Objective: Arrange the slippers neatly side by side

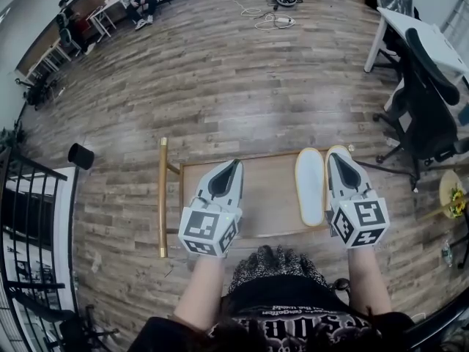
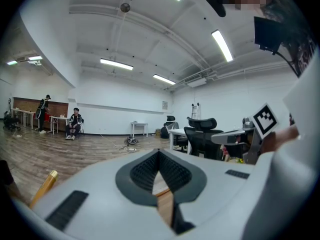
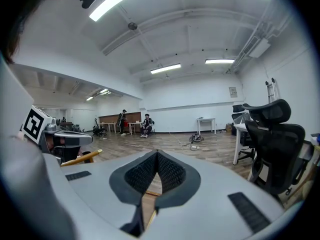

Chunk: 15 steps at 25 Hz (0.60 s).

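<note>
As white slipper [image 1: 310, 185] and second slipper [image 1: 344, 149], mostly hidden, lie side by side at table [image 1: 271, 196] right end, arranging looks finished; left gripper [image 1: 235, 163], right gripper [image 1: 338, 158]: fingers closed, empty. Next: verify alignment.

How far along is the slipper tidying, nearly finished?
Nearly finished, it seems. Done: a white slipper lies on the wooden table, and a second slipper's edge shows right beside it, mostly hidden under the right gripper. In hand: nothing; the right gripper and the left gripper both hover with fingers shut and empty. Left: perhaps just checking the pair lines up.
</note>
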Motion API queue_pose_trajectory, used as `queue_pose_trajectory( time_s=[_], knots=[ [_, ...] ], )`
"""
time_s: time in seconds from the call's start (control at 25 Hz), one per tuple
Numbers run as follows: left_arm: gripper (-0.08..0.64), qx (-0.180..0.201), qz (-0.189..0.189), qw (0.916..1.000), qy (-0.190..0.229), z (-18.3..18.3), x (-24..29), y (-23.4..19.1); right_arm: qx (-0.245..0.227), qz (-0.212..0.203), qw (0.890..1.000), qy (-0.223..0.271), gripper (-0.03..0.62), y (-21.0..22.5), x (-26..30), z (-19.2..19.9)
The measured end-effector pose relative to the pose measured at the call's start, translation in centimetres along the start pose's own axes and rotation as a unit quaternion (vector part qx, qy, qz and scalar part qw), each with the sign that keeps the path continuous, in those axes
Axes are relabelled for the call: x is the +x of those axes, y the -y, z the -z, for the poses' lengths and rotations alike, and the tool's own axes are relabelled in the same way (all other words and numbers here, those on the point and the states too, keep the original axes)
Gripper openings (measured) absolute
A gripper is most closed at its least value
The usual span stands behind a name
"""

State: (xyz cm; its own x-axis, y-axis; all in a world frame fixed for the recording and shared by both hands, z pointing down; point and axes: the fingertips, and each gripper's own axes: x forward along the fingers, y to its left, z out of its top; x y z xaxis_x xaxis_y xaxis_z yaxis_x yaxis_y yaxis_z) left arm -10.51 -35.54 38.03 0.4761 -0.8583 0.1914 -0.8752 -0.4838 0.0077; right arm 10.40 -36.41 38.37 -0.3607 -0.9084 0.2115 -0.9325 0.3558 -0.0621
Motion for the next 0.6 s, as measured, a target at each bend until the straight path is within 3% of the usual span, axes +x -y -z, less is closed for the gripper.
queue_pose_trajectory(
  time_s=[0.6],
  knots=[
    [0.002, -0.001, -0.029, 0.9996, -0.006, 0.6, -1.2, -1.3, 0.015, -0.004, 1.000, -0.003, 0.003, 1.1, -0.9, 0.4]
  ],
)
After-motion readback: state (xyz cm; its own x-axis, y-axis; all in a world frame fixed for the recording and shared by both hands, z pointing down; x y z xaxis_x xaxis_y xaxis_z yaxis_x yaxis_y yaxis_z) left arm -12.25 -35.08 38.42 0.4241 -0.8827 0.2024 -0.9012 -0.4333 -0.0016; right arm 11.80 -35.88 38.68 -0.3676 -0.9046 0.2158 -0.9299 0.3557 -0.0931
